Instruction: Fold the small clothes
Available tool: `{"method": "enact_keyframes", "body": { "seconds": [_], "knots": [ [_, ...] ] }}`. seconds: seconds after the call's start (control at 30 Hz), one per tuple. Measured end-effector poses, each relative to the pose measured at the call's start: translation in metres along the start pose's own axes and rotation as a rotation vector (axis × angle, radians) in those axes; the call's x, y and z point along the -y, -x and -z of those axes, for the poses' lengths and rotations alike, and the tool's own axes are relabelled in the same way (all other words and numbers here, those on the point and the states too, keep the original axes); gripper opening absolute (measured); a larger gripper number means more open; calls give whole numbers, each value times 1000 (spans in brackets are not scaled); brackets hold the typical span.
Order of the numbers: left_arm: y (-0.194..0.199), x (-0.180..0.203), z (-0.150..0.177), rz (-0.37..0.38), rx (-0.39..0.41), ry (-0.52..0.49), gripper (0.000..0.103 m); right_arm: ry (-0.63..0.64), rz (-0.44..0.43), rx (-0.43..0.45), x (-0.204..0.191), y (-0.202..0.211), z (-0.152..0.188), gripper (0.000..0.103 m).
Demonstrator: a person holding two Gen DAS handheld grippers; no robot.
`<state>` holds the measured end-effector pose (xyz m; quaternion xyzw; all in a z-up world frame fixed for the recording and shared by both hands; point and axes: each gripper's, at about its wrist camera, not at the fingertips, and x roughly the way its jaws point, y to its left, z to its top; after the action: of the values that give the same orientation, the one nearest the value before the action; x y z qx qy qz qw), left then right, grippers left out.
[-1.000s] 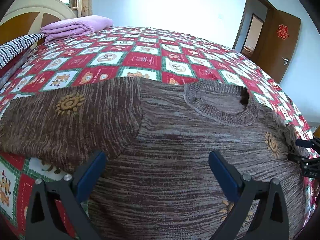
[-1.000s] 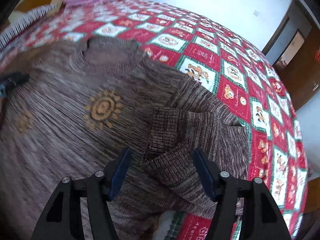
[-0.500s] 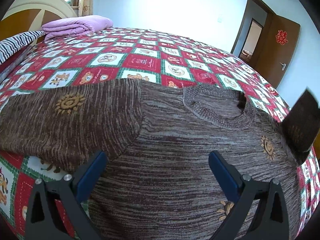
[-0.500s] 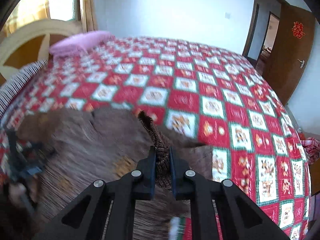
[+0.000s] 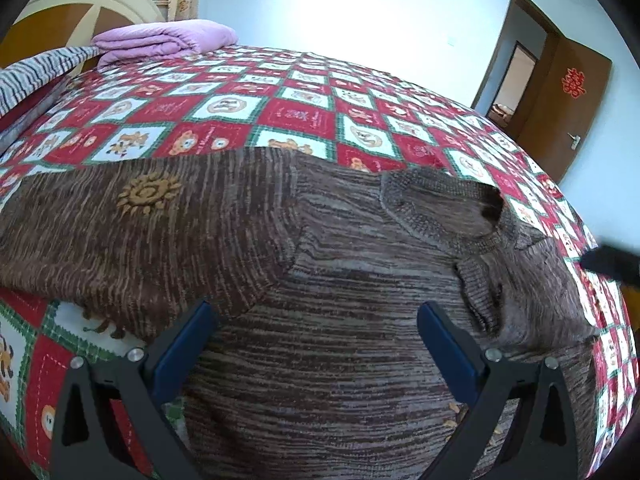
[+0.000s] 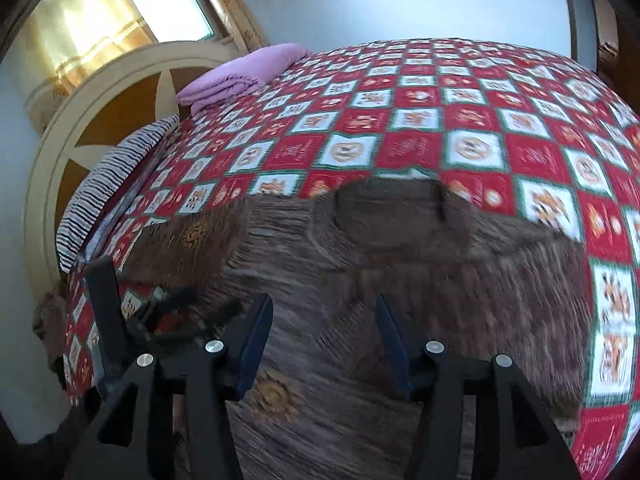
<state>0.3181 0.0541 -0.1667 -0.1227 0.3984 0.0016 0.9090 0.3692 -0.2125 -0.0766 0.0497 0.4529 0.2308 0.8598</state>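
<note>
Your left hand-held gripper [image 5: 316, 316] and right hand-held gripper [image 6: 324, 312] both stand wide, holding nothing, above the brown sweater [image 5: 340, 272] lying flat on the bed [image 5: 296, 112]; its right sleeve [image 5: 524, 284] lies folded inward.

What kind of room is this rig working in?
A home bedroom, most likely. The brown sweater lies on a bed covered by a red checked quilt, with an arched headboard and a folded purple blanket at its head. A wooden door stands open.
</note>
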Motion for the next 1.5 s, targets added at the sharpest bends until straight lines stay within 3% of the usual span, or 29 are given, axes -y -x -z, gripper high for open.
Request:
{"method": "enact_keyframes", "body": {
  "seconds": [0.07, 0.23, 0.3, 0.43, 0.53, 0.6, 0.7, 0.8, 0.93, 0.97, 1.03, 1.1, 1.23, 1.27, 1.37, 1.43, 1.5],
  "knots": [
    [1, 0, -1, -5, -5, -6, 103, -35, 33, 31, 27, 19, 13, 55],
    [7, 22, -7, -54, -12, -104, 103, -73, 253, 83, 86, 46, 26, 55],
    [11, 37, -11, -58, -11, -153, 103, -68, 245, 88, 92, 39, 23, 54],
    [18, 63, -10, -74, 17, -252, 103, -30, 150, -7, 78, 0, 29, 54],
    [13, 74, -3, -115, -17, -345, 103, 38, 43, -121, 51, -18, 59, 54],
    [12, 78, -1, -130, -42, -410, 103, 143, -3, -134, 29, -7, 84, 54],
    [16, 77, -5, -149, -34, -459, 103, 228, -157, -211, 8, 10, 108, 54],
    [15, 77, -14, -174, -19, -455, 103, 276, -120, -155, 0, 19, 105, 54],
    [21, 74, -20, -159, -13, -388, 103, 141, -77, 8, 17, 14, 68, 54],
    [23, 74, -19, -159, -13, -386, 103, 111, -31, 43, 23, 2, 57, 54],
    [23, 76, -15, -170, -16, -406, 103, 41, -27, 10, 35, -22, 45, 55],
    [24, 75, -13, -192, -20, -432, 103, -17, -165, -111, 29, -51, 52, 55],
    [31, 63, -15, -206, -7, -448, 103, 177, -396, -142, -28, -37, 88, 55],
    [30, 61, -17, -213, -9, -442, 103, 202, -419, -154, -34, -33, 94, 55],
    [26, 62, -20, -201, -20, -420, 103, 264, -353, -136, -35, -17, 103, 55],
    [22, 73, -22, -171, -40, -416, 103, 218, -301, -87, -14, -7, 97, 55],
    [19, 87, -22, -126, -57, -420, 103, 127, -151, 15, 23, 16, 78, 55]
  ]
}}
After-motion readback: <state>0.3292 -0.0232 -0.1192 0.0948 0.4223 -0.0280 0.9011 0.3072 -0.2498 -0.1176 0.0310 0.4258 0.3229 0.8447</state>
